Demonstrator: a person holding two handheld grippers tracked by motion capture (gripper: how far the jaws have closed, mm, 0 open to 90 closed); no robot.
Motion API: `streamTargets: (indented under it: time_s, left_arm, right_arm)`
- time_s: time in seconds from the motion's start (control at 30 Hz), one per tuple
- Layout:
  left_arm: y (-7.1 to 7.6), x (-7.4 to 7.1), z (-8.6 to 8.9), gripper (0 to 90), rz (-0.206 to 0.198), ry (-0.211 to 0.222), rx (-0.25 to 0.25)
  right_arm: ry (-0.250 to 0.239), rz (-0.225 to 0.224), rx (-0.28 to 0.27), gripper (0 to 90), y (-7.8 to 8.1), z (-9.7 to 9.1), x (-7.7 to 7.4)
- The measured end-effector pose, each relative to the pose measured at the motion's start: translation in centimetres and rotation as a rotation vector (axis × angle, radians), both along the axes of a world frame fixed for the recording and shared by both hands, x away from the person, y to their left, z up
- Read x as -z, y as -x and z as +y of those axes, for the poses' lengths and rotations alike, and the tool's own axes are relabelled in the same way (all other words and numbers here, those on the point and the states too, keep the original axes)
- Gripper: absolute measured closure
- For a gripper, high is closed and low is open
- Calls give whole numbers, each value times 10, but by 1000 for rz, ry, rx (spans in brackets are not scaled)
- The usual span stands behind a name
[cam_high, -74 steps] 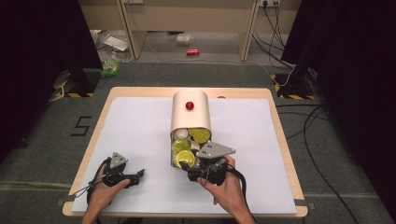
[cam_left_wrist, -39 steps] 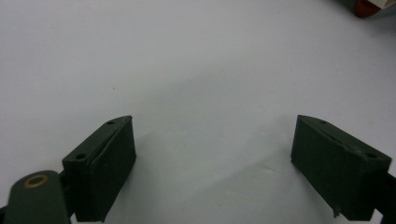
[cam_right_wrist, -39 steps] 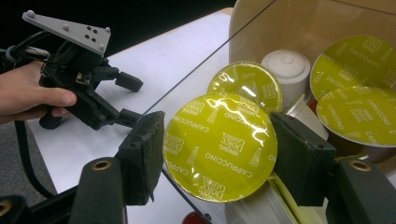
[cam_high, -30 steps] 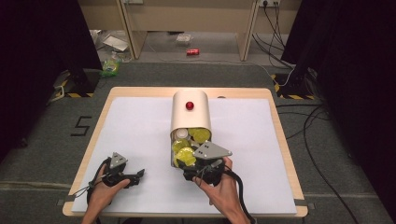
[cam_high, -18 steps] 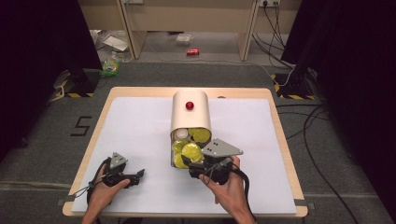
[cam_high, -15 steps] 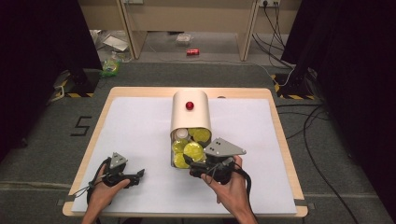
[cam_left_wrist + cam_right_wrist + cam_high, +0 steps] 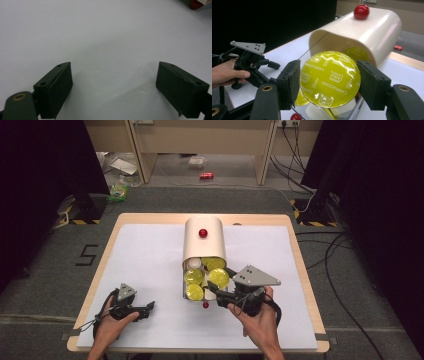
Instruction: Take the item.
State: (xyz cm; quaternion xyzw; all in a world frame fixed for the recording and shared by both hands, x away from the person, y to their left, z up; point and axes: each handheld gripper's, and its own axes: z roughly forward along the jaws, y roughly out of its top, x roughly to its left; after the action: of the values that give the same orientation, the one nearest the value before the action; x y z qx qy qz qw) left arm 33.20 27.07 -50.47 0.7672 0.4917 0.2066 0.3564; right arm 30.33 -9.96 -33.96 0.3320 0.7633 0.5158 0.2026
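Note:
A cream, round-topped capsule holder (image 7: 203, 242) with a red knob (image 7: 203, 233) lies mid-table, its drawer pulled out toward me. Several yellow capsules (image 7: 194, 276) lie in the drawer. My right gripper (image 7: 219, 279) is shut on one yellow foil-topped capsule (image 7: 218, 278) and holds it just above the drawer's right side. In the right gripper view this capsule (image 7: 330, 78) reads "Cappuccino" and sits between both pads, in front of the holder (image 7: 372, 30). My left gripper (image 7: 148, 309) rests on the mat at front left, jaws open (image 7: 115, 85) with nothing between them.
A small red knob (image 7: 205, 305) marks the drawer's front end. The white mat (image 7: 150, 255) covers the wooden table. A white capsule (image 7: 194, 263) sits at the drawer's back. Cables and a can lie on the floor beyond the table.
My right gripper has drawn back to the right and risen slightly, carrying the yellow capsule off the drawer. The left gripper has stayed where it was.

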Motion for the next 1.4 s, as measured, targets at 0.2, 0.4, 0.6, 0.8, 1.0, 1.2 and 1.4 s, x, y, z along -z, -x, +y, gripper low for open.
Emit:
streamTargets:
  time_s: [0.2, 0.4, 0.6, 0.8, 1.0, 1.2, 1.4]
  left_arm:
    - [0, 0, 0, 129, 0, 0, 0]
    - [0, 0, 0, 130, 0, 0, 0]
    - [0, 0, 0, 130, 0, 0, 0]
    - [0, 0, 0, 130, 0, 0, 0]
    - [0, 0, 0, 130, 0, 1, 0]
    - [0, 0, 0, 130, 0, 1, 0]
    - [0, 0, 0, 130, -1, 2, 0]
  right_arm:
    - [-17, -13, 36, 389, -1, -16, -3]
    - [-25, -31, 79, 389, -3, -32, -2]
    - [-37, -42, 124, 389, -4, -49, 1]
    - [-34, -41, 165, 389, -7, -63, 6]
    - [-37, -37, 209, 389, -13, -78, 14]
    - [-39, -34, 252, 389, -18, -91, 22]
    - [-36, -26, 288, 389, -23, -104, 32]
